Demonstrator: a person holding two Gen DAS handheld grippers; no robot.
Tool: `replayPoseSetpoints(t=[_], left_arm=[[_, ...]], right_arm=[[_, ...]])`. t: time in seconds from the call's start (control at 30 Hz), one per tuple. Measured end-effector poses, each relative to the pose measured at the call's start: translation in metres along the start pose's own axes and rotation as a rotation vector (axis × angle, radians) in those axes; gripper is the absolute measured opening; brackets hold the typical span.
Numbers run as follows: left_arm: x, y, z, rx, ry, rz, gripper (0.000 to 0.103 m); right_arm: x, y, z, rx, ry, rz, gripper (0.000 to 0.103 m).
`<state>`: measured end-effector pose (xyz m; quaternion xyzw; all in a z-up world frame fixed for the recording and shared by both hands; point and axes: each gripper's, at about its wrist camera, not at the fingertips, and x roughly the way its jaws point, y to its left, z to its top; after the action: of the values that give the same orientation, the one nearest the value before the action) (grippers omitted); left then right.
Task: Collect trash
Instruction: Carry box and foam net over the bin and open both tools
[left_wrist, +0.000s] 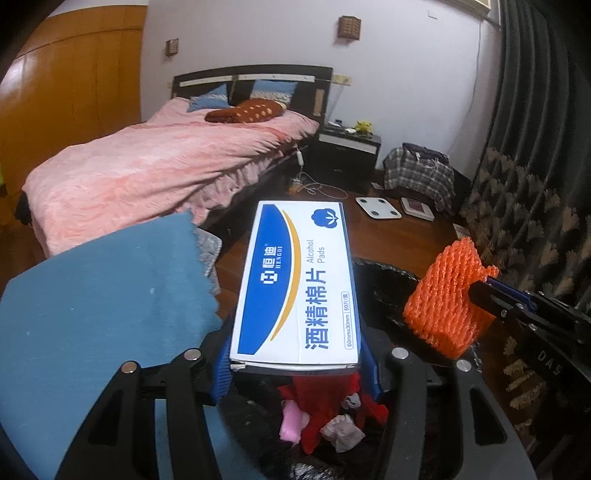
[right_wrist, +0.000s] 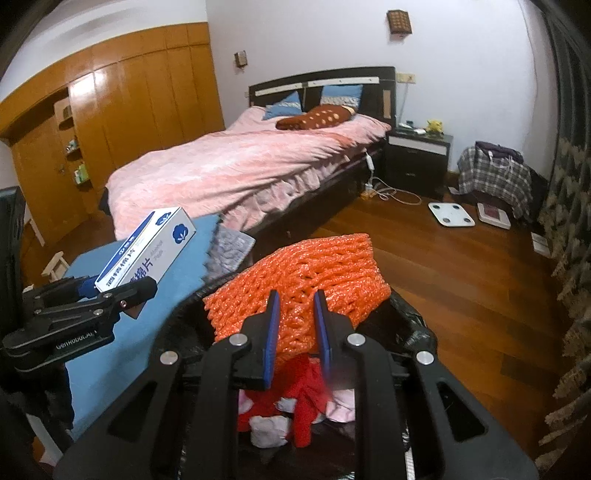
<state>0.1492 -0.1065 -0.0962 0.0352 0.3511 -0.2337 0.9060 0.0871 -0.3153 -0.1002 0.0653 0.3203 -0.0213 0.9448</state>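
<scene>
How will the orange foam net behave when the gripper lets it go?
The orange foam net looks soft: it bunches where the right gripper pinches it, so it probably springs back. Being open mesh, it is likely very light and should drop gently into the black trash bag.

Black claw (right_wrist: 295, 325) frames, blue pads (right_wrist: 271, 332), silver screws (right_wrist: 238, 339)

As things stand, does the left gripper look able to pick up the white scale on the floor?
Probably not: the left gripper is shut on the alcohol pads box, and the white scale lies well beyond it across the floor.
</scene>
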Motion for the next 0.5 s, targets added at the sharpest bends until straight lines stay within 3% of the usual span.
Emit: replayPoseSetpoints(t=[0.33, 0.4, 0.5], left_arm=[[0.029, -0.014, -0.002, 0.021, 0.042, -0.027, 0.055], [0.034, -0.014, -0.002, 0.021, 0.060, -0.047, 0.055], [0.037, -0.012, -0.002, 0.025, 0.079, -0.062, 0.066]], right_arm=[[0.024, -0.017, -0.018, 0.038, 0.057, -0.012, 0.019], [0.030, -0.019, -0.021, 0.045, 0.072, -0.007, 0.023], [0.038, -0.024, -0.026, 0.056, 0.099, -0.018, 0.031]])
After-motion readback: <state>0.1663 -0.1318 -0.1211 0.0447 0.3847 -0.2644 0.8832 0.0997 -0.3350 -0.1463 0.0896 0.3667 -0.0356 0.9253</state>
